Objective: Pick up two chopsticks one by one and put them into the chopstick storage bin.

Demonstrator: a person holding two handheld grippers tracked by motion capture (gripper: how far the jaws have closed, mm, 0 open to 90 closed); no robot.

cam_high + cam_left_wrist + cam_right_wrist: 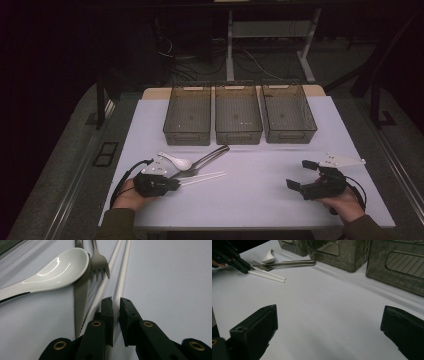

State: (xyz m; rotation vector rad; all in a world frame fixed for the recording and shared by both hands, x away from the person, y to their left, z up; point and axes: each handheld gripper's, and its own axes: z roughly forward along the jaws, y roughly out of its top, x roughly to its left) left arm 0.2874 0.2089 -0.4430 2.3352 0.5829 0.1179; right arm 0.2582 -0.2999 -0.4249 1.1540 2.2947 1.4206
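The left gripper (172, 184) lies low at the near left of the table (260, 195), jaws pinched onto one of two white chopsticks (202, 178). In the left gripper view the jaws stand almost together with the right-hand chopstick (120, 287) squeezed between the pads, while the other chopstick (100, 293) runs just beside the left jaw, outside the grip. Both sticks lie flat on the table, pointing away from the gripper. Just left of them lie a knife (81, 300) and a fork (98, 263), and a white spoon (53, 271) rests with its bowl touching the knife. In the high view the spoon (176, 161), fork and knife sit just beyond the left gripper, in front of the leftmost of three grey bins (188, 117) lined up across the far side. The right gripper (305, 176) hovers at the near right, well apart from the cutlery, its jaws spread wide with nothing between them
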